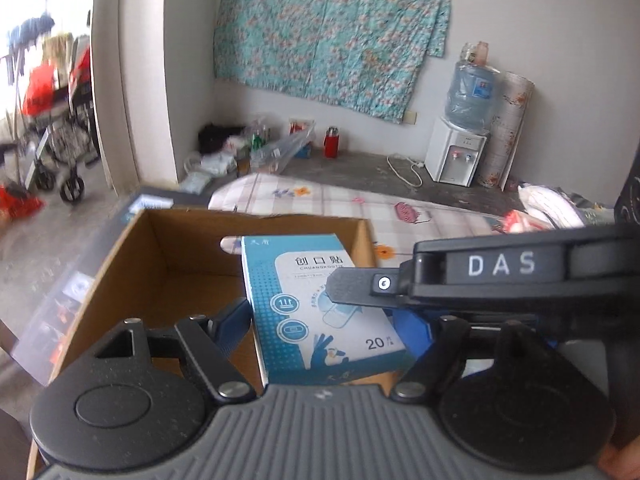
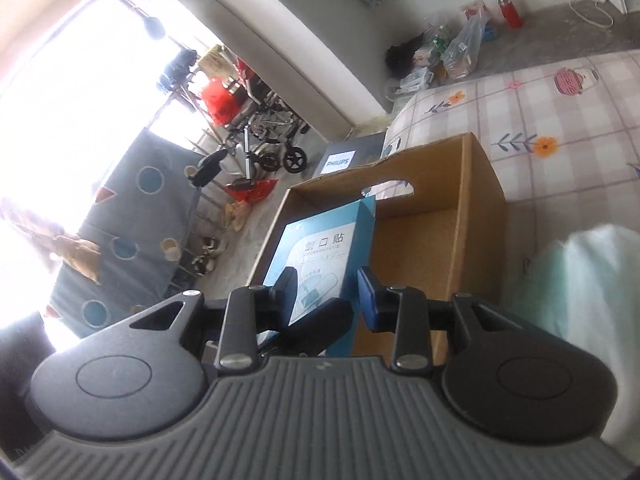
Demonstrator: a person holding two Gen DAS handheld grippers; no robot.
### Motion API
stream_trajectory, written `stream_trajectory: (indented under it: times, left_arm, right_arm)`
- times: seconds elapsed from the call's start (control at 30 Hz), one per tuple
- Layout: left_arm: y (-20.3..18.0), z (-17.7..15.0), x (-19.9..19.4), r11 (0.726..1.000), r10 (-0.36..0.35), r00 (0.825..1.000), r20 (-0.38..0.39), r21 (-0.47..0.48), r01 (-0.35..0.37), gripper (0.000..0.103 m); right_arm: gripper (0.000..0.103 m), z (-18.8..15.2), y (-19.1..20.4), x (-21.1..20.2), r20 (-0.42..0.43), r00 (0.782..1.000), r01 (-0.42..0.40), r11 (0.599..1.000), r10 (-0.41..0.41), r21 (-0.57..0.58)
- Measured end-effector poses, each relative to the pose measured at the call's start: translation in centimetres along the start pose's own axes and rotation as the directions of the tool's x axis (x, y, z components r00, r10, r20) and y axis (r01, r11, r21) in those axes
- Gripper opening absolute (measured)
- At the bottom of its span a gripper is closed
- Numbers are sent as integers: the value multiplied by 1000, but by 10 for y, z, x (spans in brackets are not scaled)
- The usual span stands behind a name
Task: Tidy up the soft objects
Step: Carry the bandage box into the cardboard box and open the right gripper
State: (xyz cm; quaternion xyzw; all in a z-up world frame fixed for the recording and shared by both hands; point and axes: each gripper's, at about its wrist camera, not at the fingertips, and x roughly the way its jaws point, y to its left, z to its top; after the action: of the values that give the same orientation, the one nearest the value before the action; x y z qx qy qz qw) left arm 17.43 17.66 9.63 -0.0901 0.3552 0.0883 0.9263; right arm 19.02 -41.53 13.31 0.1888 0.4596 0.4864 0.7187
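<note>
Over the cardboard box (image 2: 476,216), both grippers (image 2: 328,284) tilt downward.

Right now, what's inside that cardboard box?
The cardboard box shows only bare brown floor. The blue carton, gripped by both tongs, hides its near part.

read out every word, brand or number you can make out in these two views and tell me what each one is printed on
"创口贴" and "20": blue bandage box.
"CHUANGKOUTIE": same box, small but legible in the left wrist view.
"DAS": right gripper, on its arm.
"PHILIPS": dark box behind the cardboard box.
Water bottle label and the bandage box's fine print: too blurred to read.
</note>
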Motion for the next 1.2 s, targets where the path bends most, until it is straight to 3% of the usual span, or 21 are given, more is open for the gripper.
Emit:
stream_trajectory:
  times: [0.1, 0.23, 0.37, 0.53, 0.7, 0.83, 1.2]
  left_arm:
    - [25, 4, 30, 998, -49, 995, -87, -49, 45, 77]
    - [43, -5, 64, 998, -31, 982, -186, -52, 22, 77]
    - [56, -19, 83, 1000, -1, 955, -297, -27, -8, 62]
    - [60, -35, 100, 1000, 19, 909, -416, 29, -8, 49]
    - [69, -43, 131, 998, -20, 833, -553, -57, -14, 23]
    - [60, -39, 137, 998, -39, 831, -554, -55, 11, 19]
    - [34, -28, 151, 999, 36, 876, -481, 13, -34, 19]
  right_arm:
    - [32, 5, 1, 17, 1, 997, 71, 997, -71, -16]
    - [33, 5, -13, 14, 27, 993, 112, 993, -111, -27]
    - [33, -1, -25, -11, 46, 992, 116, 993, -114, -37]
    - [34, -14, -40, -40, 61, 992, 110, 993, -107, -35]
    - [34, -29, -57, -53, 57, 995, 84, 996, -84, 7]
    - [34, -34, -66, -58, 58, 996, 68, 997, -70, 40]
    - [35, -33, -92, -64, 75, 994, 75, 993, -82, 94]
